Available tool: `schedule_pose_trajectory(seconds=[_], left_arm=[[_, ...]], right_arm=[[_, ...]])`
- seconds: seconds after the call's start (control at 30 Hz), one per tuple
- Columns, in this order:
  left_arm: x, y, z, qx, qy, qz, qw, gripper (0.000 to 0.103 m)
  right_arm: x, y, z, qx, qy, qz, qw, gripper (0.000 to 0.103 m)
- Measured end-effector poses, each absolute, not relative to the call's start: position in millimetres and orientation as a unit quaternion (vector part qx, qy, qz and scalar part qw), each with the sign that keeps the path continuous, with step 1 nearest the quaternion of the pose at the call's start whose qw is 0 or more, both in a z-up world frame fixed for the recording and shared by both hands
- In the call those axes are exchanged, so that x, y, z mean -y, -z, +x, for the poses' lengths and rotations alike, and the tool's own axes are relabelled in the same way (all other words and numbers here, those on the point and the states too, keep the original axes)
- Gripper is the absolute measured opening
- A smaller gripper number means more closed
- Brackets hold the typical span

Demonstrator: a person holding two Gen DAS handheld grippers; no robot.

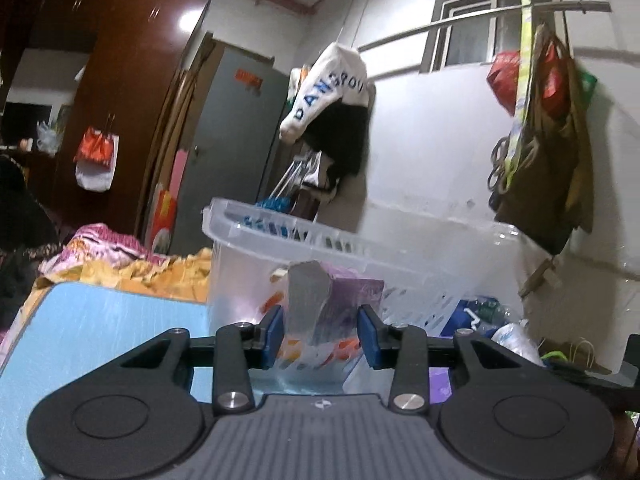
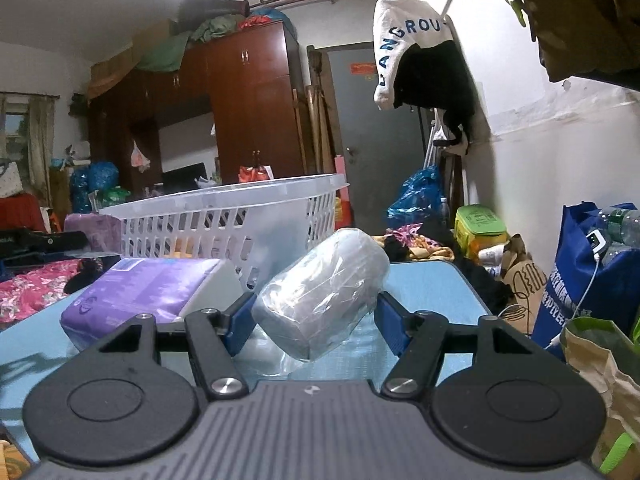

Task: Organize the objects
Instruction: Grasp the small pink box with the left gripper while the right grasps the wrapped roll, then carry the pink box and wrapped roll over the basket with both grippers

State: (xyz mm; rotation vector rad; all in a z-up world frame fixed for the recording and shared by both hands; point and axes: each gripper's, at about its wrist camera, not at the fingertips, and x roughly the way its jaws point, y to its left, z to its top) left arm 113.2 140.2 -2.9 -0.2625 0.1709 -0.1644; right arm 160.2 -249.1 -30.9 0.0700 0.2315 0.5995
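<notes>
Notably, the right gripper (image 2: 316,312) was clamped on a plastic-wrapped cylindrical roll (image 2: 324,292), its blue pads pressing both sides near the roll's lower end at centre frame. The roll's long axis ran from lower left to upper right of the frame, tilted up and away from the camera, its flat near end facing lower left; the crinkled clear film showed glare. Left of it on the light blue table (image 2: 432,284) lay a purple rectangular soft pack (image 2: 152,292) with a white end, print unreadable. Behind both stood a translucent white slotted plastic basket (image 2: 224,216), rim tilted. In the left wrist view, the left gripper (image 1: 320,332) held its blue pads apart, with a grey flat piece (image 1: 306,300) between them at lower centre; contact could not be told, and whether that piece sat inside the basket or before it was unclear. The basket filled mid-frame, wall clear and blurred, with purple and orange items visible through it. On the white wall at upper centre hung a white cloth bag (image 1: 328,88) printed in blue letters, partly legible as "ANGROU", over a black garment (image 1: 340,140). A red-brown glossy wardrobe (image 2: 248,108) and grey door (image 2: 372,120) stood behind.
</notes>
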Motion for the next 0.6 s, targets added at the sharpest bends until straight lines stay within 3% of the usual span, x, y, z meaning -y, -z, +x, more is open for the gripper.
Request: schedule_pose_trajectory(seconds=[0.6], left_arm=[[-136,3,99,-0.062,0.102,-0.123,0.985,0.039]], right_arm=[[248,25,157,-0.101,-0.313,0.029,0.944,0.067]])
